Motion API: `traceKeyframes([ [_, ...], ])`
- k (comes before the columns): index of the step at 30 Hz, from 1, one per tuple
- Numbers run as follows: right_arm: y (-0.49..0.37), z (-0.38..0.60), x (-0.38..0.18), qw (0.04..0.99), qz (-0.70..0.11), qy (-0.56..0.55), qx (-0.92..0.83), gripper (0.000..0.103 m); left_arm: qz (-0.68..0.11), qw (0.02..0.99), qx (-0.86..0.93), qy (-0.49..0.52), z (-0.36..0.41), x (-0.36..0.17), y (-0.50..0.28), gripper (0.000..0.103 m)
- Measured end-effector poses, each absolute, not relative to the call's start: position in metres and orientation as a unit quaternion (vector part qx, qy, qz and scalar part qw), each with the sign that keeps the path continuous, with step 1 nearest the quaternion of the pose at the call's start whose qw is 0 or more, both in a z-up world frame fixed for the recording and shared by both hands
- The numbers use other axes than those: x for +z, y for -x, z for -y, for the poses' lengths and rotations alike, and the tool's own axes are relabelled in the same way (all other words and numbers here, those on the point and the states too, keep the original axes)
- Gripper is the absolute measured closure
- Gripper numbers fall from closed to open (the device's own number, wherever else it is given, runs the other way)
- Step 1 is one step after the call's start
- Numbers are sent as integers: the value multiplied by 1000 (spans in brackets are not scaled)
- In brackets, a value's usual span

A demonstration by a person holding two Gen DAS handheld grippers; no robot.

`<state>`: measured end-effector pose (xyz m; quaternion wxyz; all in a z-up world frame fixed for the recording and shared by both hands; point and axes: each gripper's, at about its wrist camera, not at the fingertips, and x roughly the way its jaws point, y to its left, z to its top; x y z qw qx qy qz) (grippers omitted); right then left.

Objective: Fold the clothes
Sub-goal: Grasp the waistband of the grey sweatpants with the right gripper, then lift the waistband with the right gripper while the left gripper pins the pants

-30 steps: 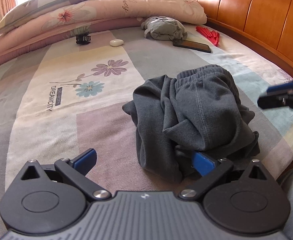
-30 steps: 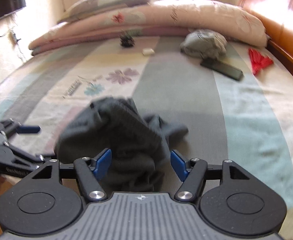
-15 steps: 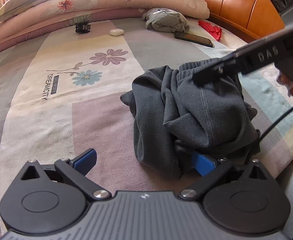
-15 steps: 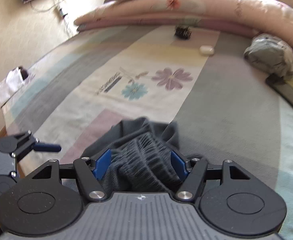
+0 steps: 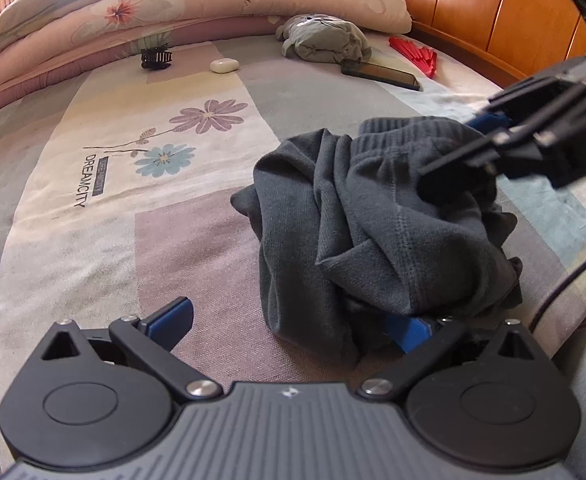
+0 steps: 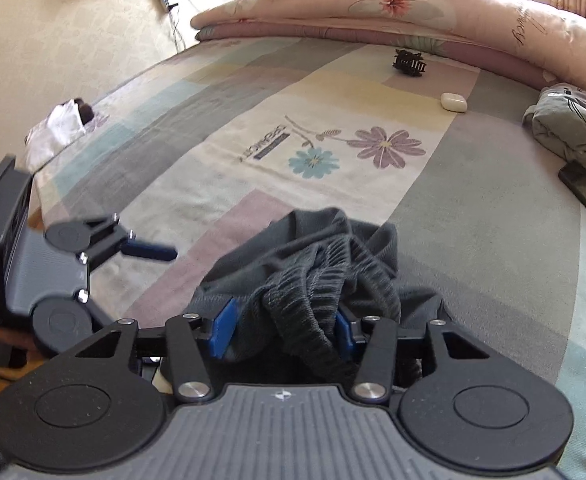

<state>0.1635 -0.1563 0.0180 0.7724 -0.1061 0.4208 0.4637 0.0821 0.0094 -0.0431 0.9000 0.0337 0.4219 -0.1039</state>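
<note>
Folding has barely begun, as far as these views show: the dark grey garment [image 5: 377,216] lies in a crumpled heap on the bed [image 5: 93,240], near its front edge, with no flat panel or neat crease anywhere.

On the left, the left gripper [image 5: 289,322] sits low at the heap's near side with its fingers wide; one blue pad is bare over the sheet, the other is tucked under the cloth's edge, so nothing is pinched.

Further right, the right gripper [image 6: 283,330] is at the ribbed waistband [image 6: 313,304]. Its fingers are closing with that bunched band between them, and the pads look close to the fabric on both sides, though I cannot tell that they press it yet.

What remains is nearly everything, I judge: secure the waistband, lift and shake the garment open, spread it flat, then make the folds. A rolled grey bundle [image 5: 325,38] near the pillows may be an earlier piece.
</note>
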Motion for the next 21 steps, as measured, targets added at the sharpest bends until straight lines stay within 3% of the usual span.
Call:
traceKeyframes([
  [2, -167, 151, 15, 771, -425, 106, 462, 51, -423, 900, -104, -30, -10, -43, -82, 2],
  [3, -167, 149, 12, 771, -426, 114, 459, 64, -424, 899, -104, -29, -11, -42, -82, 2],
  [6, -159, 148, 9, 784, -415, 156, 435, 74, -427, 898, -104, -23, -14, -41, -82, 2],
  [21, -177, 239, 24, 850, -404, 176, 288, 76, -409, 901, -145, -31, 8, -30, -89, 1],
])
